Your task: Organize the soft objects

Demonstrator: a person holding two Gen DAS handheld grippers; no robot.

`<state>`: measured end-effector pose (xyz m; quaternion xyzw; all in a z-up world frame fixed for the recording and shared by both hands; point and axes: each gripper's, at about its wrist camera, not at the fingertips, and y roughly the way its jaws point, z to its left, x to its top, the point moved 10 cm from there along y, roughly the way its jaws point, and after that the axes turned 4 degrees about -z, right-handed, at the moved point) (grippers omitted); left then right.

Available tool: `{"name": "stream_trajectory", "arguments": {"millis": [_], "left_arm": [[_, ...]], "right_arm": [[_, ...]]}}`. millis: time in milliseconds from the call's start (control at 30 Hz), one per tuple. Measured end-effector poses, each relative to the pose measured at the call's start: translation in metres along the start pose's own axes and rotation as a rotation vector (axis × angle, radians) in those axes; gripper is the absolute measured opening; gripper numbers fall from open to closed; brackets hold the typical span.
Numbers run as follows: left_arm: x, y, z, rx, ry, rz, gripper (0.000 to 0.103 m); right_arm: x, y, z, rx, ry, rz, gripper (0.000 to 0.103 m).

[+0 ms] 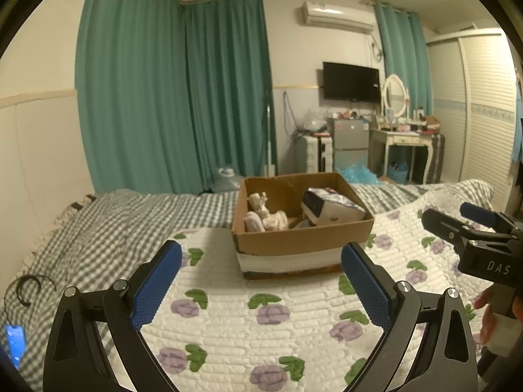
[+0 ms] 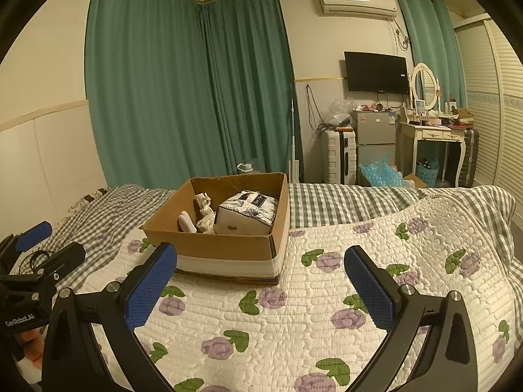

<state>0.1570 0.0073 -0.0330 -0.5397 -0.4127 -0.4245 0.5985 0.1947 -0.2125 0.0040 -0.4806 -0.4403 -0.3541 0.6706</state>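
— Two tongs, both spread wide and holding nothing: the left tongs (image 1: pixel 261 261) and the right tongs (image 2: pixel 260 266) hover over the flowered quilt (image 1: pixel 228 320), side by side.
— Where are the soft things?
— In the cardboard box (image 2: pixel 215 245) standing on the quilt just ahead. A pale plush toy (image 2: pixel 204 210) and a patterned white pouch (image 2: pixel 248 214) lie inside, touching each other.
— Anything around?
— Checked bedding (image 1: pixel 130 219) beyond the quilt, with a phone (image 1: pixel 14 343) and a black cable (image 1: pixel 27 289) at its left edge. Green curtains (image 2: pixel 183 81), a suitcase (image 2: pixel 340 155), a small fridge (image 2: pixel 376 137) and a dressing table (image 2: pixel 434 137) stand past the bed. Nothing lies between the tongs and the box.
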Motion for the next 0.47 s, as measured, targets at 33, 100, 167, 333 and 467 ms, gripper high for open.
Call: {"name": "stream_trajectory", "arguments": {"millis": [33, 100, 167, 333, 467], "left_arm": [[-0.0002, 0.0, 0.0001, 0.0, 0.0, 0.001, 0.1], [-0.0002, 0.0001, 0.0002, 0.001, 0.0, 0.001, 0.1], [-0.0011, 0.0009, 0.0006, -0.001, -0.002, 0.005, 0.1], [-0.0032, 0.0013, -0.0006, -0.001, 0.006, 0.009, 0.1], [-0.0021, -0.001, -0.0042, -0.002, 0.02, -0.006, 0.1]], "right_arm": [[-0.0001, 0.0, 0.0, -0.001, 0.0, 0.0, 0.103], [-0.0003, -0.0001, 0.0003, -0.001, 0.0, 0.001, 0.103], [-0.0004, -0.0001, 0.0003, -0.001, -0.001, 0.001, 0.103], [-0.003, 0.0014, 0.0005, -0.005, -0.011, 0.008, 0.103], [-0.0033, 0.0017, 0.0013, -0.004, -0.013, 0.008, 0.103]]}}
